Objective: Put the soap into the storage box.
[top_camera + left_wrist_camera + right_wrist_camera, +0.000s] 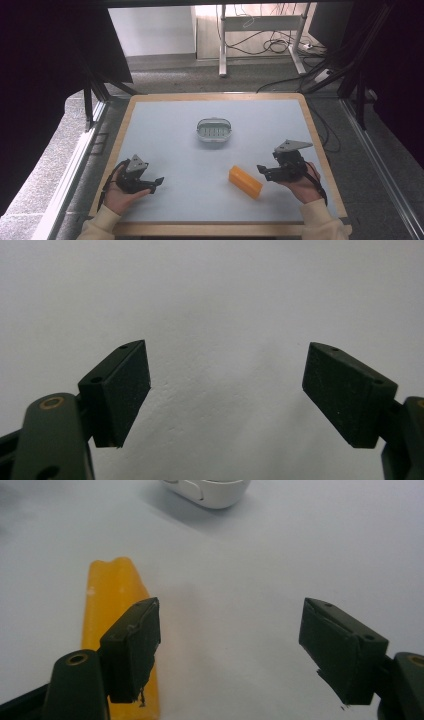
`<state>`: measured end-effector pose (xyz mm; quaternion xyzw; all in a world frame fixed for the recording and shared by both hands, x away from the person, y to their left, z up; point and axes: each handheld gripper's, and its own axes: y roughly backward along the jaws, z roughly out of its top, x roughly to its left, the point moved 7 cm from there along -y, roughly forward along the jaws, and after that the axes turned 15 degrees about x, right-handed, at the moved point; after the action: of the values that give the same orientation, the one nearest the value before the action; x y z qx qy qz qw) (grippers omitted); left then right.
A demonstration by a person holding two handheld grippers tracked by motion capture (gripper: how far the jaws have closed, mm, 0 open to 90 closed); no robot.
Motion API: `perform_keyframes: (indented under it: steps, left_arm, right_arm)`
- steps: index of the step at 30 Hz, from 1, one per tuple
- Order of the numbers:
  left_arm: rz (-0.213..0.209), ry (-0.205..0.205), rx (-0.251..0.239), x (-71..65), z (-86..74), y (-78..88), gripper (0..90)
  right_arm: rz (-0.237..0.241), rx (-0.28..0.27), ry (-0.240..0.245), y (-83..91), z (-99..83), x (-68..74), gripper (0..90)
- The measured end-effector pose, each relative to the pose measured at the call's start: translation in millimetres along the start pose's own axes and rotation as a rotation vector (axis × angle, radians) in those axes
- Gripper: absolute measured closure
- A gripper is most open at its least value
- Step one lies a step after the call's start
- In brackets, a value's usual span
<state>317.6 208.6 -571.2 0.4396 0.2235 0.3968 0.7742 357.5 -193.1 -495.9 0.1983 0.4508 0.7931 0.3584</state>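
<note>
An orange bar (245,181) lies flat on the pale blue table (170,135), right of centre near the front. A small grey oval dish (214,130) stands in the middle, farther back. My right gripper (262,171) hovers just right of the bar and points left. In the right gripper view my right gripper (230,640) is open with bare table between the jaws; the orange bar (112,590) runs beside and behind the left jaw, and the dish (215,492) is at the top edge. My left gripper (158,182) rests at the front left, and in its own view my left gripper (225,390) is open over bare table.
A wooden rim (310,125) frames the table. Beyond its far edge are grey floor, loose cables (272,45) and the metal legs of a desk (222,45). Dark curtains hang to both sides.
</note>
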Motion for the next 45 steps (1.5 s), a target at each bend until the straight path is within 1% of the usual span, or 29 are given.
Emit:
perform_keyframes:
  steps: [1, 4, 8, 9, 10, 12, 13, 14, 15, 16, 17, 20, 21, 25, 28, 29, 31, 32, 33, 34, 35, 40, 43, 44, 45]
  left_arm:
    - [0.0, 0.0, -0.005, 0.1, 0.2, 0.5, 19.5]
    - [0.0, -0.001, -0.004, 0.4, -0.1, 0.9, 19.5]
    - [-0.005, 0.0, -0.003, -0.9, -0.4, -0.1, 19.6]
    - [-0.005, 0.0, -0.003, -0.9, -0.4, -0.1, 19.7]
    - [-0.005, 0.0, -0.003, -0.9, -0.4, 0.0, 19.7]
    - [-0.004, 0.0, -0.004, -0.6, -0.6, 0.0, 19.7]
    - [-0.004, 0.005, -0.003, 0.1, -0.9, -0.2, 19.6]
    - [-0.004, 0.005, -0.003, 0.1, -0.9, -0.2, 19.7]
    - [0.0, 0.009, -0.003, 0.5, -1.0, -0.4, 19.7]
    - [0.0, 0.009, -0.003, 0.5, -1.0, -0.4, 19.9]
    - [0.008, 0.021, -0.007, 0.7, -0.2, -0.2, 20.1]
    - [0.01, 0.022, -0.009, 0.0, 0.7, 0.5, 20.1]
    - [0.01, 0.018, -0.009, -0.4, 0.9, 0.5, 20.2]
    - [0.01, 0.01, 0.001, -1.1, 0.2, -1.2, 20.2]
    - [0.007, 0.012, 0.003, -1.5, -0.1, -1.7, 20.2]
    - [0.006, 0.011, 0.004, -1.3, -0.5, -1.7, 20.2]
    - [0.008, 0.012, 0.01, -1.0, -1.5, -1.7, 20.3]
    - [0.008, 0.012, 0.01, -1.0, -1.5, -1.7, 20.3]
    - [0.009, 0.014, 0.012, -1.0, -1.7, -2.0, 20.3]
    - [0.009, 0.014, 0.012, -1.0, -1.7, -2.0, 20.3]
    - [0.008, 0.015, 0.012, -1.1, -1.7, -1.8, 20.4]
    - [0.004, 0.018, 0.013, -1.3, -1.6, -2.5, 20.4]
    - [0.009, 0.012, 0.02, -1.1, -2.2, -2.8, 20.9]
    - [0.009, 0.011, 0.02, -1.1, -2.2, -2.8, 20.9]
    - [0.008, 0.009, 0.022, -0.9, -2.5, -2.5, 21.0]
  right_arm:
    - [0.009, 0.005, 0.01, -1.1, 2.1, 4.4, 25.2]
    - [0.013, 0.013, 0.02, -1.6, 4.2, 7.4, 25.4]
    - [0.02, 0.015, 0.044, 1.1, 14.4, 16.1, 25.1]
    - [0.02, 0.015, 0.044, 1.1, 14.4, 16.1, 25.1]
    - [0.027, 0.022, 0.06, 1.7, 18.5, 20.5, 25.2]
    - [0.03, 0.023, 0.065, 1.8, 20.1, 22.2, 25.2]
    - [0.038, 0.026, 0.08, 1.9, 24.6, 27.2, 25.3]
    - [0.038, 0.026, 0.08, 1.9, 24.6, 27.2, 25.3]
    - [0.045, 0.03, 0.089, 1.7, 27.8, 31.7, 25.4]
    - [0.045, 0.03, 0.089, 1.7, 27.8, 31.7, 25.4]
    - [0.052, 0.045, 0.102, 0.8, 28.9, 37.0, 25.3]
    - [0.053, 0.061, 0.12, -0.3, 28.4, 41.1, 25.3]
    - [0.06, 0.082, 0.127, -0.8, 26.7, 44.6, 25.3]
    - [0.064, 0.098, 0.127, -0.7, 25.4, 48.0, 25.3]
    - [0.059, 0.113, 0.131, -2.9, 25.9, 51.6, 25.4]
    - [0.054, 0.119, 0.138, -4.3, 26.1, 52.4, 25.6]
    - [0.045, 0.149, 0.158, -9.7, 25.5, 55.7, 26.3]
    - [0.045, 0.149, 0.158, -9.7, 25.5, 55.7, 26.3]
    - [0.036, 0.169, 0.171, -13.6, 24.8, 58.0, 26.6]
    - [0.036, 0.169, 0.171, -13.6, 24.8, 58.0, 26.6]
    - [0.03, 0.187, 0.181, -17.2, 24.1, 59.6, 26.7]
    - [0.03, 0.212, 0.18, -23.2, 23.6, 61.0, 26.9]
    - [0.032, 0.238, 0.183, -29.3, 22.4, 61.3, 27.6]
    - [0.032, 0.238, 0.183, -29.3, 22.4, 61.3, 27.6]
    - [0.029, 0.26, 0.184, -33.3, 21.2, 61.6, 28.3]
